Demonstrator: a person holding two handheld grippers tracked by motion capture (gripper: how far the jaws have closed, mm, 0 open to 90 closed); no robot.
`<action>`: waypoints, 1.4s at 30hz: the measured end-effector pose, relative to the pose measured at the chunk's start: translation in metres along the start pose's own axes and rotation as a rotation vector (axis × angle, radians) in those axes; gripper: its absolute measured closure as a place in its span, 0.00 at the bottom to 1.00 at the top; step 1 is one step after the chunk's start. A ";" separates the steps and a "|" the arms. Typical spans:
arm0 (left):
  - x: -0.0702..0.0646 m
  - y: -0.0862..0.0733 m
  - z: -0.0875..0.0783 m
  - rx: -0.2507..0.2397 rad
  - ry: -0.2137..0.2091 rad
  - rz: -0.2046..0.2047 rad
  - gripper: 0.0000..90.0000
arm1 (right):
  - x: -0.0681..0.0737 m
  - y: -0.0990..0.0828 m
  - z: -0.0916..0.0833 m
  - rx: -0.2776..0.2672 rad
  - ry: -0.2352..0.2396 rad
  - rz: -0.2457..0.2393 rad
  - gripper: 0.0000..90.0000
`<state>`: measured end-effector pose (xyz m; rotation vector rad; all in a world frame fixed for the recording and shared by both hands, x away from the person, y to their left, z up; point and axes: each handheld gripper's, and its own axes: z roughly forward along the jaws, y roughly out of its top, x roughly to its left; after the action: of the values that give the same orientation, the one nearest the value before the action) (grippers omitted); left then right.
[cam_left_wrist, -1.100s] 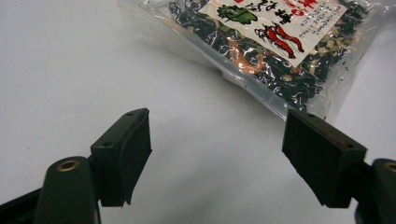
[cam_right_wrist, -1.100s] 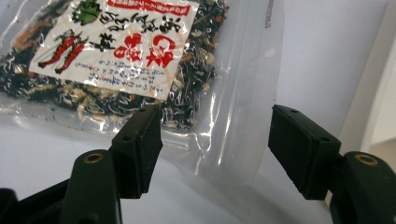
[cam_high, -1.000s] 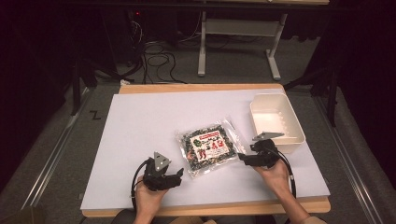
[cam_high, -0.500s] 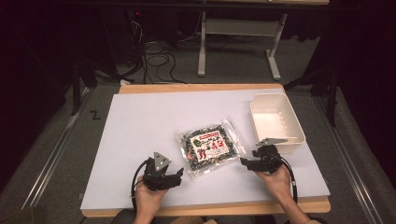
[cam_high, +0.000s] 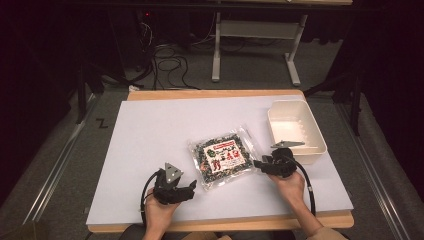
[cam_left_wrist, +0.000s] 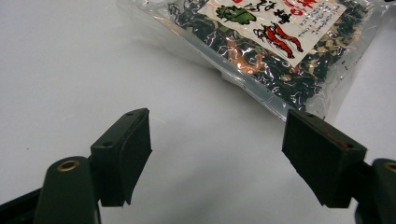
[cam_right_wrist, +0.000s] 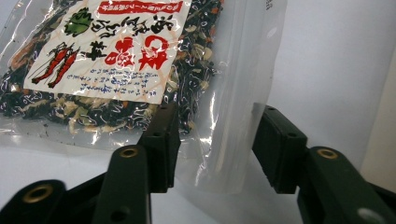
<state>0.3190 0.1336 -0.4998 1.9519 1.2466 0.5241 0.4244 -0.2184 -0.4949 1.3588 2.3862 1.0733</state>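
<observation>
Clear plastic glare blurs the printed label of the packet, and both gripper views cut off its far edges. The right gripper has just been closing its jaws, now about half apart, with the packet's transparent edge between them; whether the pads press it cannot be told. The left gripper stands wide open over bare white table, holding nothing, the packet lying just ahead of it, apart.
</observation>
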 end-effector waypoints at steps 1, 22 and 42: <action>0.000 0.000 0.000 0.000 0.000 -0.001 0.27 | 0.000 0.001 0.001 0.004 0.003 -0.004 0.65; 0.000 0.000 0.000 0.001 0.000 0.001 0.27 | 0.013 0.018 -0.017 -0.061 -0.008 -0.100 1.00; 0.000 0.000 0.000 0.004 -0.001 0.003 0.27 | 0.022 0.075 -0.067 -0.127 -0.051 -0.205 1.00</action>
<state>0.3194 0.1339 -0.4998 1.9578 1.2456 0.5226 0.4298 -0.2093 -0.3924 1.0614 2.3174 1.0980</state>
